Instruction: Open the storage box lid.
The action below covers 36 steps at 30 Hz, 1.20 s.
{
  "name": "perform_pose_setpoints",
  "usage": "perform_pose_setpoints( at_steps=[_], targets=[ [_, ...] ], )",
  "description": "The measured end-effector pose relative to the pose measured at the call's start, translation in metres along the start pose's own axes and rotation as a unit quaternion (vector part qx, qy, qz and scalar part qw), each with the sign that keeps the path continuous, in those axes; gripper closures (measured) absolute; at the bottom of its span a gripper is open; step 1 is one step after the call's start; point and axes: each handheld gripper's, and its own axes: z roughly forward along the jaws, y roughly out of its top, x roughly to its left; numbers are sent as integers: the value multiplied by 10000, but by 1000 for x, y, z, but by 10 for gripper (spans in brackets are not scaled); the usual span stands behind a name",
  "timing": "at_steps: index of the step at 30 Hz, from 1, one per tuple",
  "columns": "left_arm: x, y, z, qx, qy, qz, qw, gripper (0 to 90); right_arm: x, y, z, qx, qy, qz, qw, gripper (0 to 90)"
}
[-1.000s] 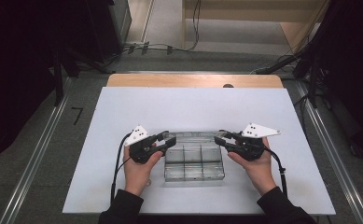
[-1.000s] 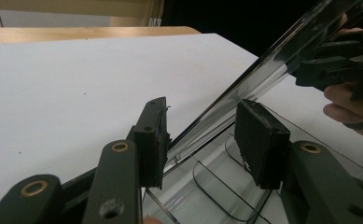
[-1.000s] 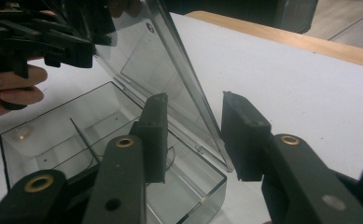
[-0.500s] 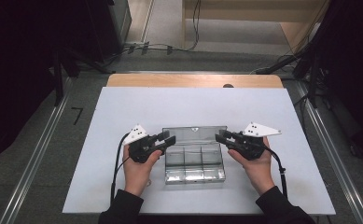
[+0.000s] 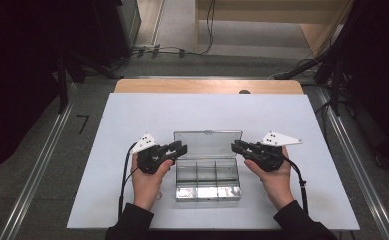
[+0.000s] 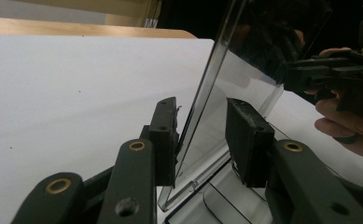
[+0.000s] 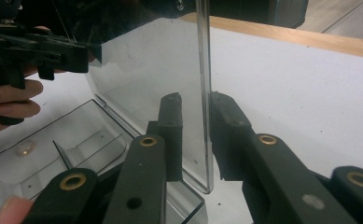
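Observation:
A clear plastic compartment box [image 5: 207,181] lies on the white table top between my hands, its lid [image 5: 208,144] standing upright at the far side. My left gripper [image 5: 179,148] straddles the lid's left edge and my right gripper [image 5: 238,146] its right edge. Both pairs of jaws have just been closing with the lid between them. In the left gripper view the lid [image 6: 244,70] stands between the pads of my left gripper [image 6: 201,105], with a gap on the right side. In the right gripper view the lid [image 7: 142,65] runs through my right gripper [image 7: 196,98], with a gap on the left.
The white board [image 5: 132,120] covers the table, with a wooden strip [image 5: 207,86] at its far edge. Cables [image 5: 182,50] lie on the floor beyond. Bare board lies left, right and behind the box. Each gripper's cable trails back past my wrist.
The lid has swung up to stand more upright. Both grippers' jaws have narrowed around its side edges. My hands have stayed where they were.

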Motion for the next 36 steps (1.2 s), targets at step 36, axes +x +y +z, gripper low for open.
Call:
perform_pose_setpoints(
  at_steps=[36],
  targets=[
    [10, -4, 8, 174, 213, -241, 9993, 730, -15, -9, 14, 21, 17, 507, 9987, 746]
  ],
)
